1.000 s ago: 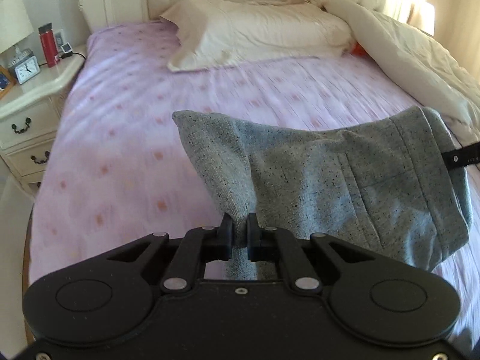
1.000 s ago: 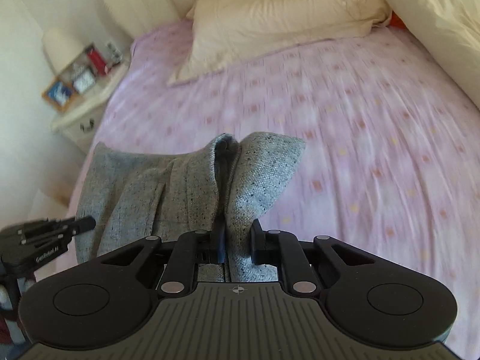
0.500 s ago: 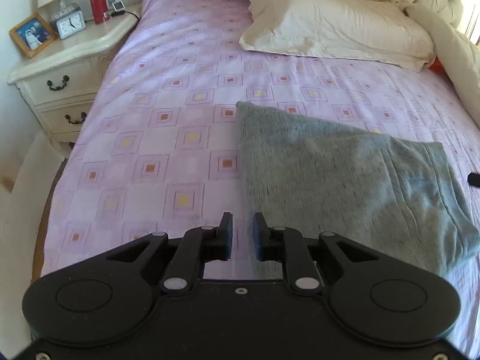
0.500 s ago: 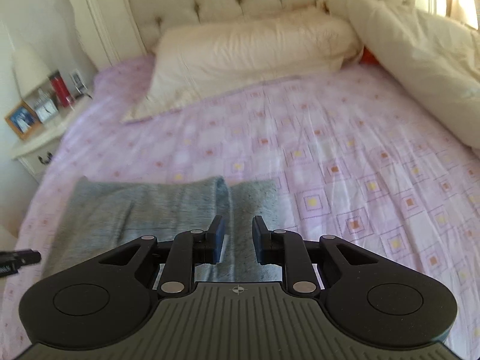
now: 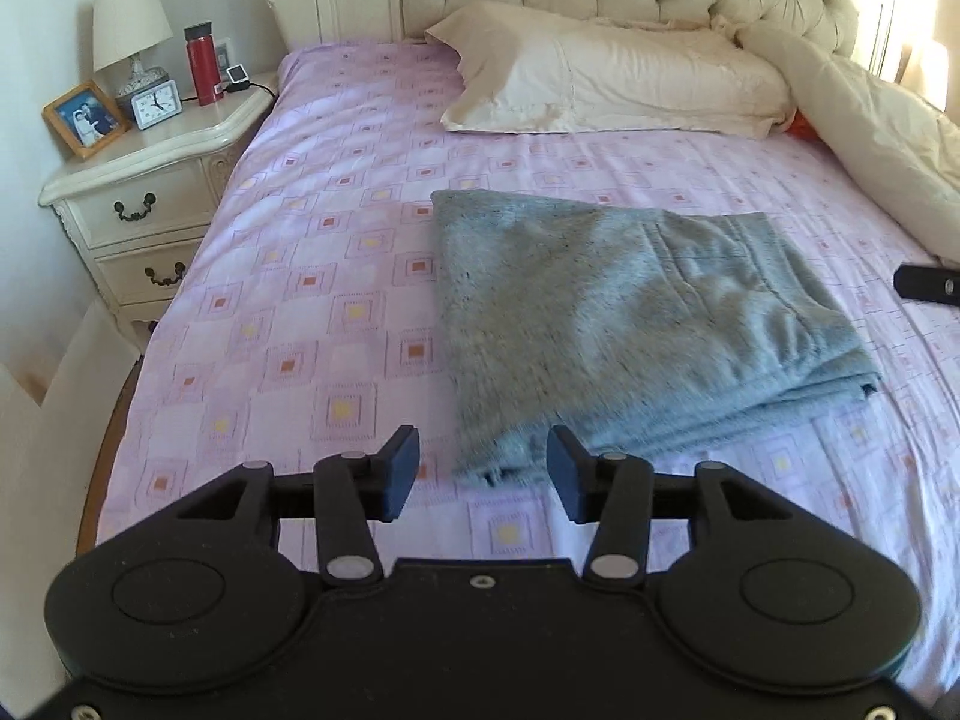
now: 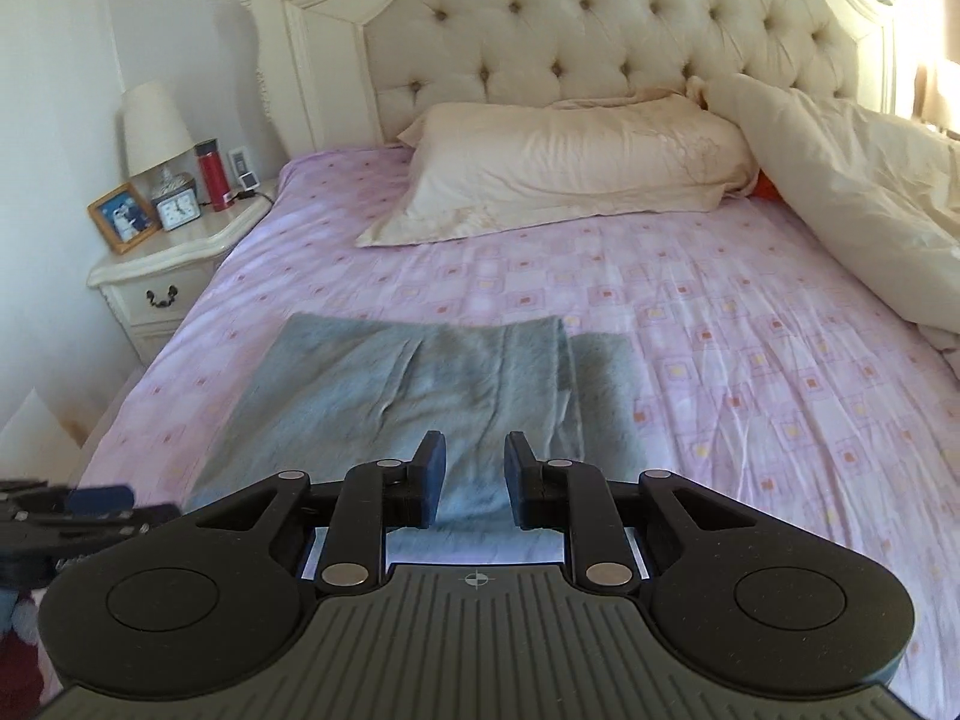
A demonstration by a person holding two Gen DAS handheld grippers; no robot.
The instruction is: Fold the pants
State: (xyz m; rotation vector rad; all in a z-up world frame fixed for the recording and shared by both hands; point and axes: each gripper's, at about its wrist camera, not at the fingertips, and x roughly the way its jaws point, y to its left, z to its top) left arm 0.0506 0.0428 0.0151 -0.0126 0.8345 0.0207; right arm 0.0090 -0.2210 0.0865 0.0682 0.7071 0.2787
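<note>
On the bed's pink patterned sheet (image 5: 336, 276) the grey pants (image 5: 624, 306) lie folded into a flat stack, toward the near edge of the mattress. The left gripper (image 5: 483, 471) hangs just above the stack's near corner, its jaws opening, with that corner showing between them but untouched by the pads. The right gripper (image 6: 474, 474) sits over the near edge of the pants, released, its jaws standing apart with the cloth lying free below. Farther up the bed rest a cream pillow (image 5: 612, 81) and a bunched duvet (image 6: 852, 180) against the tufted headboard (image 6: 600, 30). A nightstand (image 5: 150, 180) beside the bed carries a lamp (image 5: 129, 24), clock (image 5: 157, 103), photo frame (image 5: 84, 119) and red bottle (image 5: 203, 63).
</note>
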